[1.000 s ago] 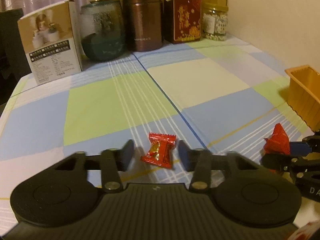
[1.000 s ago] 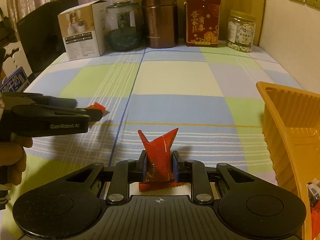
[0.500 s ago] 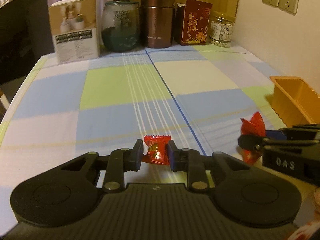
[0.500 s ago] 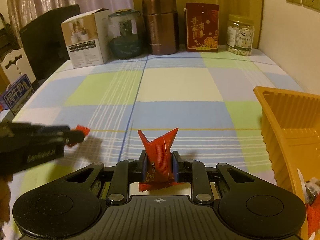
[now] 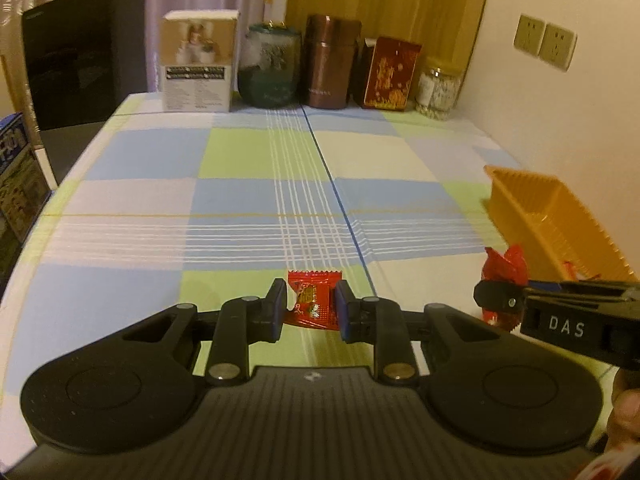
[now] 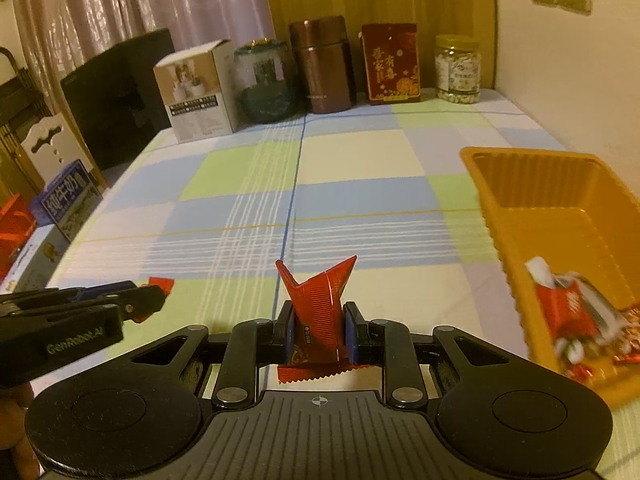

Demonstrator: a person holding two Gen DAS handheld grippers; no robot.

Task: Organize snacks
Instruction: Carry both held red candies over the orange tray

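Left gripper (image 5: 311,309), a second ago apart around the small red candy (image 5: 314,299) on the checked cloth (image 5: 256,184), now clamped on it and lifted; right gripper (image 6: 319,334) clamped on folded red wrapper (image 6: 318,300); both items ready for orange tray (image 6: 560,216), near right.

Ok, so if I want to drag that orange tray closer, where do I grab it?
Probably the rim of the orange tray on its left wall, coming down from above with one finger inside and one outside. The tray looks too wide to span, but that wall is thin and fairly upright, and the snacks lie at the near end, away from it.
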